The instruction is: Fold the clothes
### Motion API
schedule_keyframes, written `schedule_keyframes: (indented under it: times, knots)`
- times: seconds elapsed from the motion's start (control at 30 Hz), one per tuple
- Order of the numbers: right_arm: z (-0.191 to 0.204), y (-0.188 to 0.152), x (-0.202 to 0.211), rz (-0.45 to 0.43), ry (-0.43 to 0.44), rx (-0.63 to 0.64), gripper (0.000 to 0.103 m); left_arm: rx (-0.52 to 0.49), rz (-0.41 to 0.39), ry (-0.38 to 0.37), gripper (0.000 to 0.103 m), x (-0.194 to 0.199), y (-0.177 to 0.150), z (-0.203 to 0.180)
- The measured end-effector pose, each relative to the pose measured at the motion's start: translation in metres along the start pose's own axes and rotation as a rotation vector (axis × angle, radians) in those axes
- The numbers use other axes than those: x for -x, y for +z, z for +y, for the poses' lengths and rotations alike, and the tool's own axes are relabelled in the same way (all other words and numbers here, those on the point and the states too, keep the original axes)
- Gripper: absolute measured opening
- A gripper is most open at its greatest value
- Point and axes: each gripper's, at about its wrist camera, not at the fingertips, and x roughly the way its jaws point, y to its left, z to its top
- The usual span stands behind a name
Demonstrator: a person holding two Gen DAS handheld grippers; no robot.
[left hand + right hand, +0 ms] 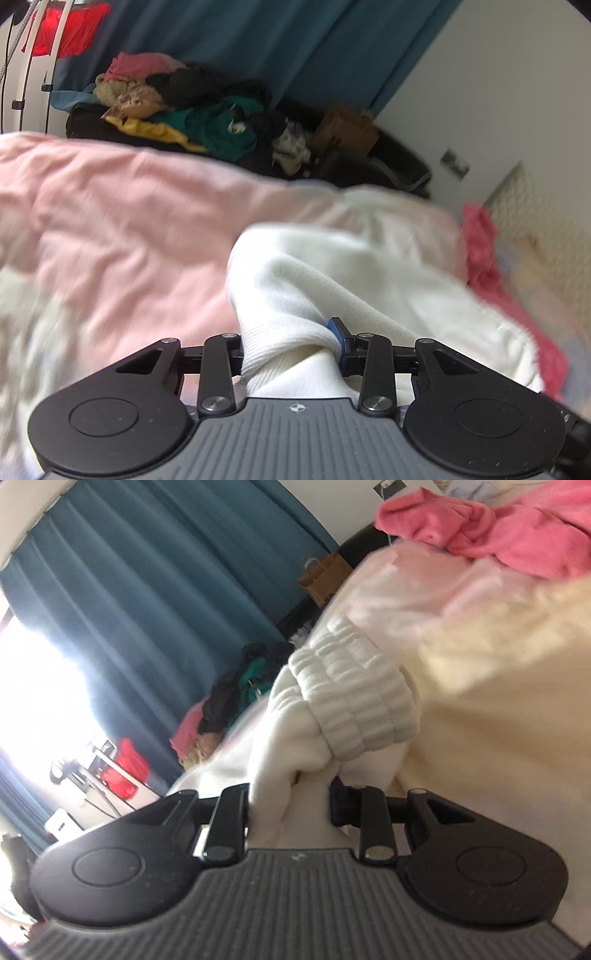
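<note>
A white knit garment [332,266] lies bunched on a pale pink bed cover [110,221]. My left gripper [291,350] is shut on its ribbed hem, which fills the gap between the jaws. In the right wrist view the same white garment [480,701] hangs in front of the camera. My right gripper [291,801] is shut on a fold of it just below a thick ribbed cuff [354,698]. Both views are blurred by motion.
A pink garment [517,535] lies on the bed beyond the white one, also in the left wrist view [480,251]. A pile of mixed clothes [192,107] sits on dark furniture by teal curtains [147,609]. A brown paper bag [325,576] stands near the wall.
</note>
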Motion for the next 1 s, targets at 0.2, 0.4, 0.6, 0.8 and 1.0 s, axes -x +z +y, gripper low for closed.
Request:
schedule_keyframes:
  times: [0.2,0.4,0.6,0.8,1.0]
  knots:
    - [-0.030,-0.038,0.010,0.058,-0.083,-0.186,0.039,-0.045,0.008,0.026,0.056,0.011,-0.031,0.014]
    - [-0.006,-0.017,0.045,0.139,-0.222,-0.188,0.040,-0.079,0.023,0.076,0.070,0.051,-0.027,-0.002]
    - [0.041,-0.004,0.103,0.129,-0.226,-0.055,0.041,-0.127,-0.013,0.094,0.078,0.127,-0.022,-0.036]
    - [0.095,-0.004,0.173,0.067,-0.159,0.120,0.041,-0.180,-0.096,0.099,0.087,0.216,-0.030,-0.071]
    - [0.140,-0.016,0.243,0.019,-0.113,0.261,0.083,-0.211,-0.147,0.100,0.099,0.294,-0.052,-0.096]
